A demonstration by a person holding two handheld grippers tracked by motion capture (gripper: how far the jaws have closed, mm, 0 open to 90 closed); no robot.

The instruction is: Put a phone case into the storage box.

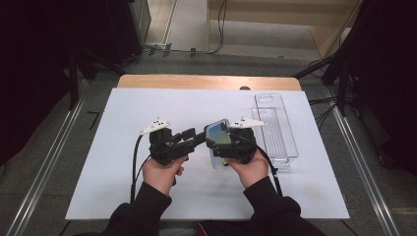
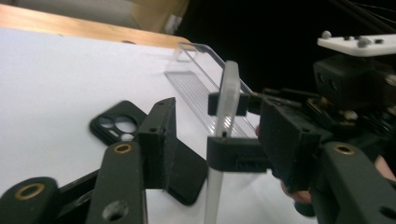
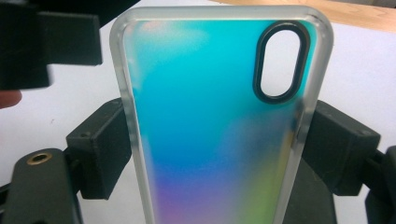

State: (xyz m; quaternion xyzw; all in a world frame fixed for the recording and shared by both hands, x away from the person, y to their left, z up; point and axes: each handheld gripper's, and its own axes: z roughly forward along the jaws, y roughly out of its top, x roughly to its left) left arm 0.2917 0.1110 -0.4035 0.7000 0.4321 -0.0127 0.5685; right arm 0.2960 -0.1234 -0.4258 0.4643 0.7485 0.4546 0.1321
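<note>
The iridescent blue-green phone case with frosted clear rim point(image 3: 219, 116) is clamped by its long edges between the right gripper point(image 1: 223, 142) jaws, above the white table sheet point(image 1: 123, 196). The left gripper point(image 1: 194, 136) jaws stand apart, pressing nothing. A black phone case point(image 2: 154, 154) lies on the sheet. A clear plastic tray point(image 1: 278, 128) lies beside. If the clamp is loosened, the smooth case can probably slip down.

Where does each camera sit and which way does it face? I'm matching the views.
High view: above the person's side, looking forward and down on the table; forearms, both hands show.
Left gripper view: on the left gripper, along its open jaws toward the phone case.
Right gripper view: on the right gripper, facing the case it clamps.
All share the case.
</note>
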